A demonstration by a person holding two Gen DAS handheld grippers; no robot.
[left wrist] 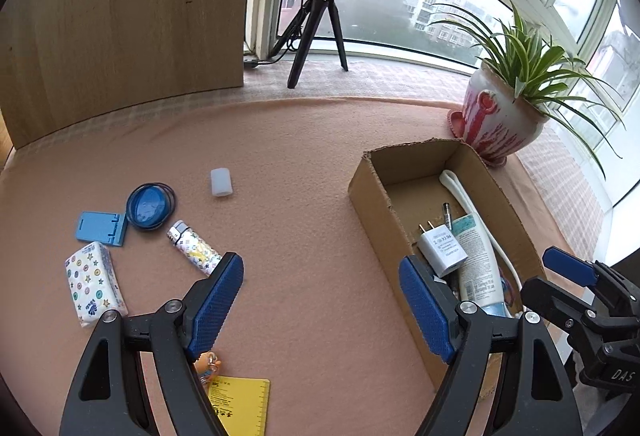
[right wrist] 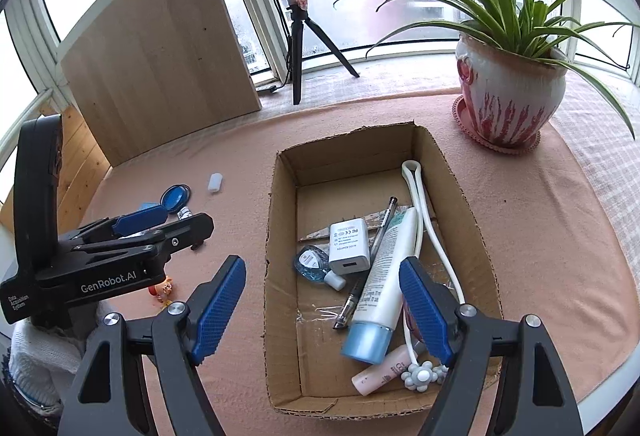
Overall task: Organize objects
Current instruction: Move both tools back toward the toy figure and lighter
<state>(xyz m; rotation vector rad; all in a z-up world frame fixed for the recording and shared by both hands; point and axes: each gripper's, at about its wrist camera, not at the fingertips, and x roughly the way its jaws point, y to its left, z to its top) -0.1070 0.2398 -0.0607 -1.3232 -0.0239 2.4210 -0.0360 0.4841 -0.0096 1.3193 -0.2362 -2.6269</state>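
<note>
A: Over the box (right wrist: 280,220) we've got the right gripper (right wrist: 322,310), jaws spread wide, nothing between the pads. Tube (right wrist: 384,284), charger (right wrist: 349,246), pen (right wrist: 382,226) and white cord (right wrist: 420,212) lie inside the box.

B: Left gripper (left wrist: 322,310)?

A: Just left of the box, above bare cloth (left wrist: 300,164). Jaws wide too, and we grip nothing.

B: What do we have loose?

A: All left of the box, well apart from it: lighter (left wrist: 194,246), tissue pack (left wrist: 94,282), blue stand (left wrist: 102,228), blue lid (left wrist: 148,206) touching the stand, white cap (left wrist: 221,182) nearest the box. Yellow card (left wrist: 242,406) and an orange charm (left wrist: 208,362) sit left of the box too, partly hidden under the left gripper.

B: Behind the box?

A: Plant pot (right wrist: 508,96), just beside its far right corner. We can't tell if they touch.
</note>
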